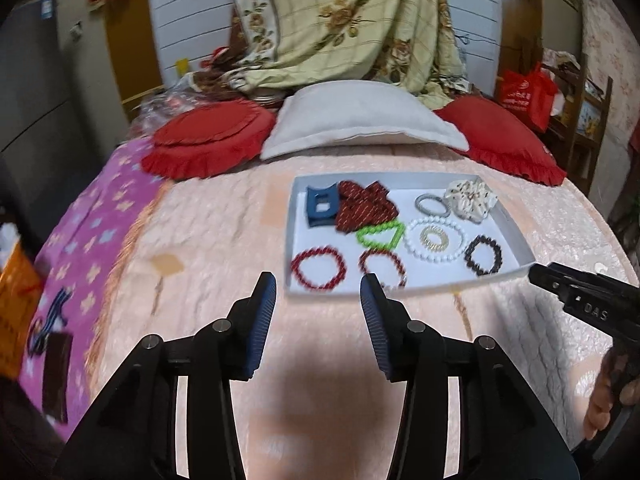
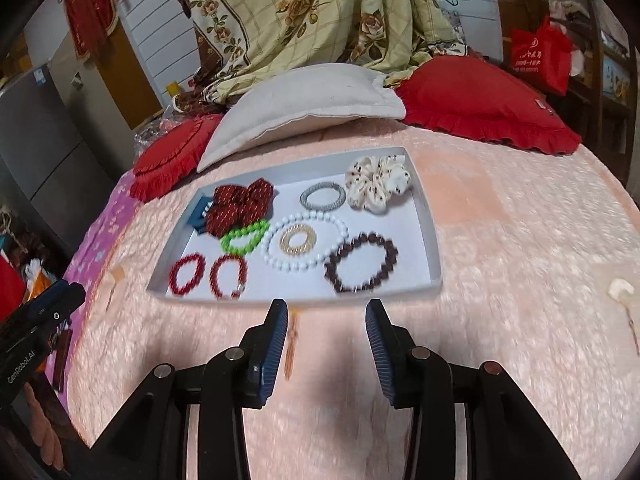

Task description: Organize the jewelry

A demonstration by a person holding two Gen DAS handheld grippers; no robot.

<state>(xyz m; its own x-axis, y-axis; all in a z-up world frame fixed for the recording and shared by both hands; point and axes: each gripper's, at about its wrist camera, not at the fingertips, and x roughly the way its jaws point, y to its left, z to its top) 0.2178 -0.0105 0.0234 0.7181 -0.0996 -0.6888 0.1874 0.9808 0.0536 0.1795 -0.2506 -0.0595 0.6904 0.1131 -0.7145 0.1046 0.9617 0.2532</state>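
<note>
White tray (image 2: 434,264): two red bead bracelets (image 2: 188,274) at 7 o'clock, dark brown bracelet (image 2: 362,264), green one (image 2: 244,236), white-spotted scrunchie (image 2: 376,184), perhaps navy clip (image 1: 320,206); pink bedspread (image 2: 520,240).

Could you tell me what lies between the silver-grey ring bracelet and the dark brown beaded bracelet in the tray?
The white pearl-bead bracelet, with a gold coil hair tie lying inside it, sits between the silver-grey ring bracelet and the dark brown beaded bracelet, clearest in the right wrist view.

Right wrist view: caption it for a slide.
Open right gripper hovers before a white tray of bracelets and hair ties on a pink bedspread.
</note>
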